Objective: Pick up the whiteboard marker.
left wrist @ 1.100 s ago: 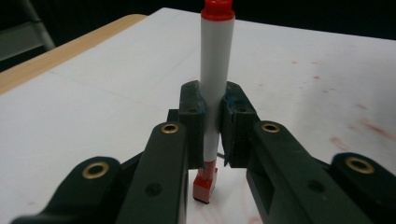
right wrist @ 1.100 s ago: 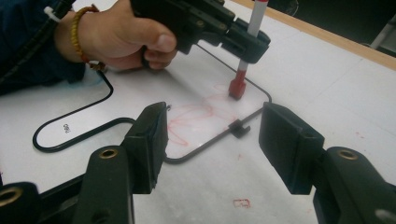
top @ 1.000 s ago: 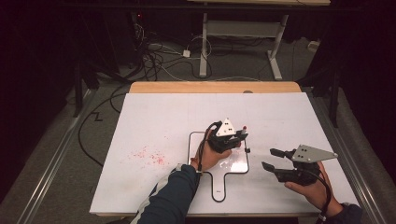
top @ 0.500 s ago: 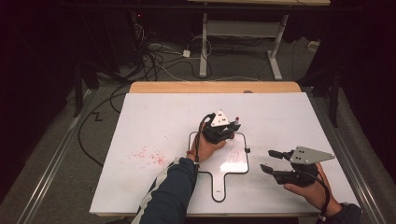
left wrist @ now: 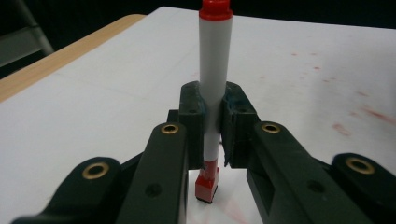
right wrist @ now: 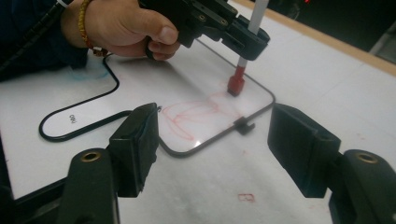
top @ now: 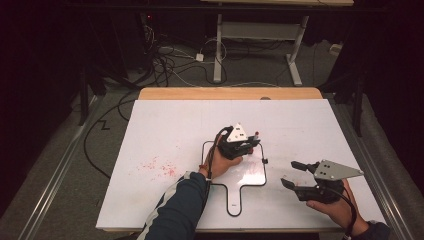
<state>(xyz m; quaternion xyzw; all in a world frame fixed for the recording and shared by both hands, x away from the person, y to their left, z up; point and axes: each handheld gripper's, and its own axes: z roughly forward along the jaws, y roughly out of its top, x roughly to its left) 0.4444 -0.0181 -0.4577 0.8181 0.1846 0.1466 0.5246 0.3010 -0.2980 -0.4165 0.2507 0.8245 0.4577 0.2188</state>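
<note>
Now keep the marker (left wrist: 214, 93), clamped upright in the left gripper (top: 243, 148), tip on the board (right wrist: 196, 144) (red strokes show); the right gripper (right wrist: 212, 154), empty, has just been opening beside it.

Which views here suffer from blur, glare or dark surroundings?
High view: the white table is lit while the floor behind lies dark. Left gripper view: the marker is sharp, the near arms of the tongs soft. Right gripper view: glare on the small whiteboard, near pads slightly blurred.
</note>
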